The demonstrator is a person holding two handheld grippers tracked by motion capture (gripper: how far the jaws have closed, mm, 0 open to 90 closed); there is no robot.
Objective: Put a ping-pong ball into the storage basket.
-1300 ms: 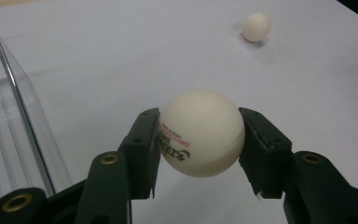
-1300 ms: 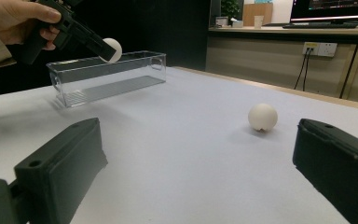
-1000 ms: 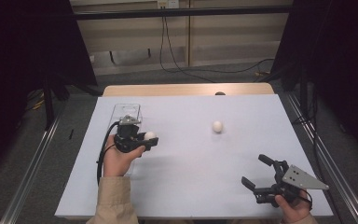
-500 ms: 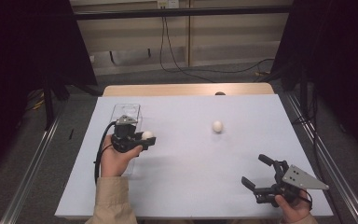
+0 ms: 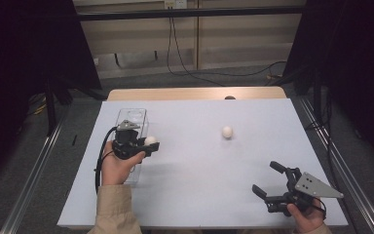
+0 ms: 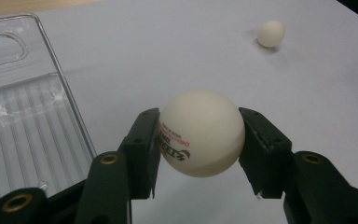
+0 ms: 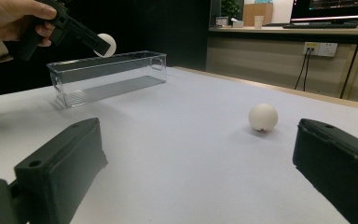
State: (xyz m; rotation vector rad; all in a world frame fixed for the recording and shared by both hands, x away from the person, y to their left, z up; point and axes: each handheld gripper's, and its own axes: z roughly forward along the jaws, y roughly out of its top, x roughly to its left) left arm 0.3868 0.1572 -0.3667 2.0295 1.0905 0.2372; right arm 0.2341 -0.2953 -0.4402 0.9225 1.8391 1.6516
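Looking down from the high view, a white ball [image 5: 150,140] is seen pinched in the left gripper [image 5: 148,145], carried just beside the right wall of the clear plastic bin [image 5: 132,117], whose long axis runs away from the person. The bin lies to the left of the held ball, so a short sideways carry is judged to be what the coming drop calls for. A second ball [image 5: 227,131] rests on the surface [image 5: 199,170], well apart from both hands, with the right gripper [image 5: 271,181] somewhat nearer to it.

In the left gripper view, the held ball, printed with lettering, is seen clamped between the two fingers [image 6: 142,154] at its widest part, with the bin's ribbed floor at the left and the loose ball far off.

In the right gripper view, the right fingers [image 7: 60,163] are shown spread wide and holding nothing, the loose ball lying ahead between them, slightly to the right.
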